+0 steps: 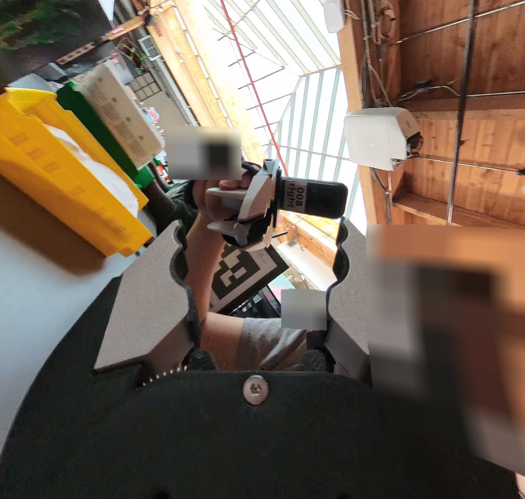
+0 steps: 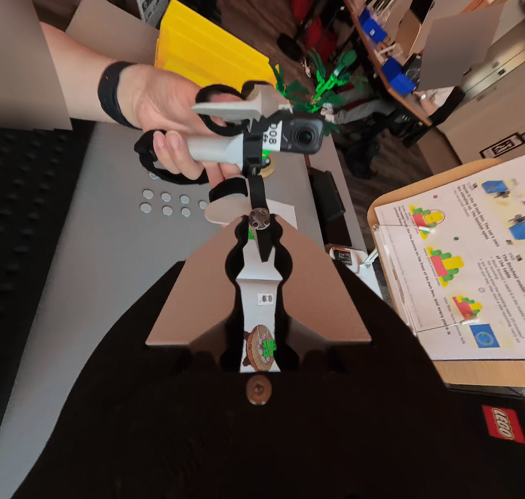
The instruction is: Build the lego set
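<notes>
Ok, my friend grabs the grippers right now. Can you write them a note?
Left gripper: open, empty, pointing up at the ceiling.
Right gripper: shut on a small round dark Lego piece, above the instruction booklet.
Things: round grey tiles loose on the grey table; green Lego plant at its far end, beside the yellow bin.
Done: plant looks partly built.
Left: probably fit the held piece, then the tiles.

Discs (image 2: pixel 170 204) on table (image 2: pixel 108 258), left of booklet (image 2: pixel 257 300); bin (image 2: pixel 204 50) behind (plant model (image 2: pixel 321 93) right of bin).
</notes>
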